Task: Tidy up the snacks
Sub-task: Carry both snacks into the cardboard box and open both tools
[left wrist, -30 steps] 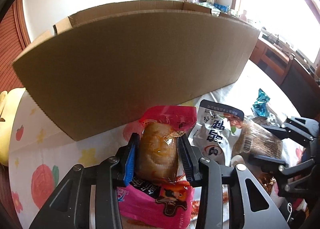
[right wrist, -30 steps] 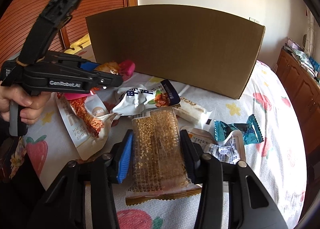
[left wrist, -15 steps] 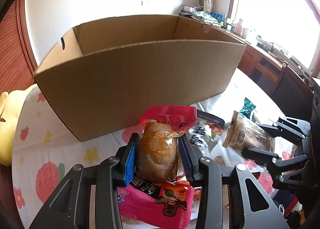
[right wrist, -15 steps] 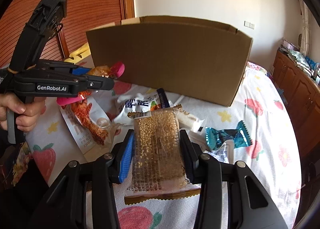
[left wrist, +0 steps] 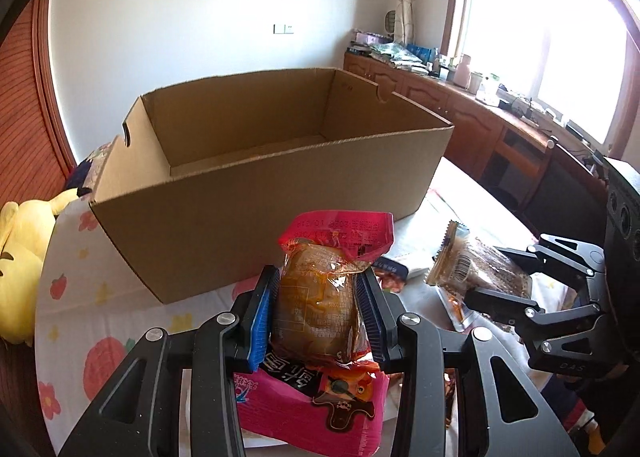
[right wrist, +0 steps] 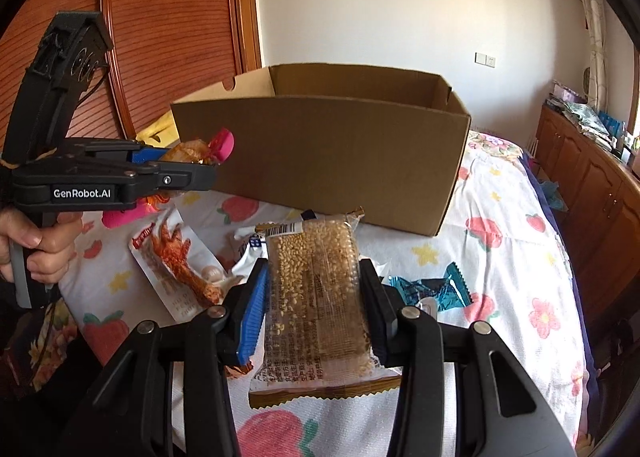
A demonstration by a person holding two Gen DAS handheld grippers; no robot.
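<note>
My left gripper (left wrist: pixel 317 313) is shut on a pink-topped pouch of brown braised meat (left wrist: pixel 320 297), held in the air in front of the open cardboard box (left wrist: pixel 256 193). My right gripper (right wrist: pixel 314 305) is shut on a clear-wrapped grain crisp bar (right wrist: pixel 316 297), also lifted above the table. The box (right wrist: pixel 320 161) stands behind both, and what shows of its inside is bare. The left gripper also shows in the right wrist view (right wrist: pixel 200 171), the right gripper in the left wrist view (left wrist: pixel 496 277).
On the flowered tablecloth (right wrist: pixel 500 257) lie a chicken-foot packet (right wrist: pixel 176 269), a white packet (right wrist: pixel 248 253) and a teal candy wrapper (right wrist: pixel 432 289). A pink packet (left wrist: pixel 312 409) lies under the left gripper. A yellow plush toy (left wrist: pixel 20 265) sits at left. Wooden cabinets (right wrist: pixel 592 185) stand at right.
Both grippers have risen with their snacks. The box's inside has come into sight over its near wall.
</note>
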